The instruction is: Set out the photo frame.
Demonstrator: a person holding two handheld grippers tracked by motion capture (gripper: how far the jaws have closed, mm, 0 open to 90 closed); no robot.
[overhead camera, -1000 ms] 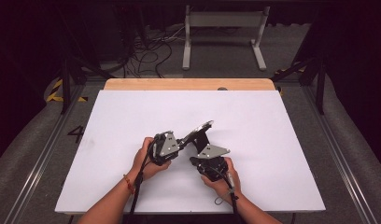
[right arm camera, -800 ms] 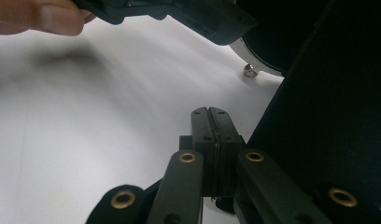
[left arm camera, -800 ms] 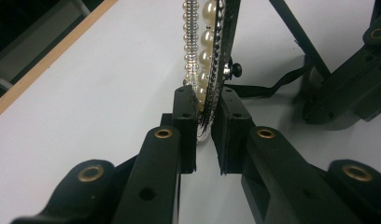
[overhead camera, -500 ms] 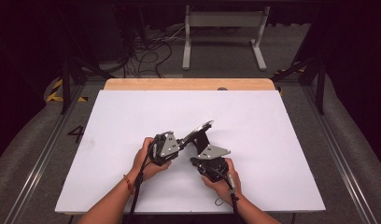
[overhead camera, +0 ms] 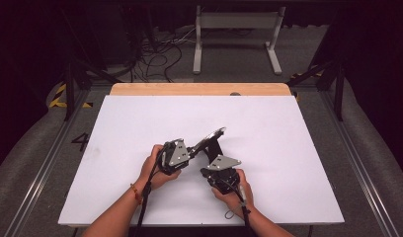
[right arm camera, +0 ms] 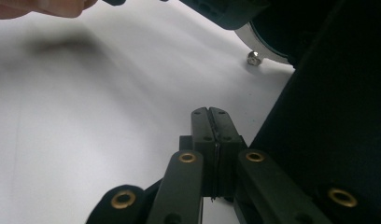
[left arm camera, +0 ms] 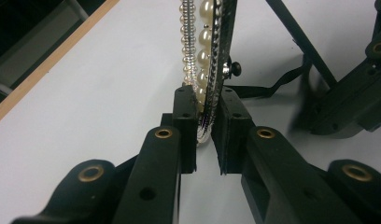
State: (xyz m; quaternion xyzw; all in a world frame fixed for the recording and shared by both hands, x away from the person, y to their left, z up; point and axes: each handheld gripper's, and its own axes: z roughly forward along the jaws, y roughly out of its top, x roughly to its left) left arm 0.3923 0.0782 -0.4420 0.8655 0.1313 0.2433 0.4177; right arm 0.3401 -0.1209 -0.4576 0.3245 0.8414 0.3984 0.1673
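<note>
The frame (overhead camera: 212, 136) is near the middle of the white table (overhead camera: 298, 148), tilted up off the sheet with its face turned away from me. I can't tell whether its lower edge touches the sheet. In the left gripper view it shows edge-on: a rim of pearls (left arm camera: 201, 28) on one side, a silvery beaded edge beside it, and a small dark knob (left arm camera: 235, 69) sticking out of the back. A thin black leg (left arm camera: 298, 39) slants down behind it, and a black strap (left arm camera: 272, 85) runs from the frame's foot towards that leg.

My left tongs (overhead camera: 193, 148) are narrow and grip the frame's rim. In their own view (left arm camera: 208, 126) one jaw lies against the pearl side and the other against the back. My left hand (overhead camera: 154, 165) holds them low on the table.

My right tongs (overhead camera: 213, 159) sit just right of the left ones, below the frame's back. In their own view (right arm camera: 210, 128) the jaws are pressed flat together. Whether anything thin is nipped between them I cannot tell. A broad black surface lies close along their right, and a small silver screw (right arm camera: 252, 58) shows farther off. My right hand (overhead camera: 235, 190) holds them, with the cable trailing towards me.

A wooden strip (overhead camera: 199, 89) runs along the table's far side.
</note>
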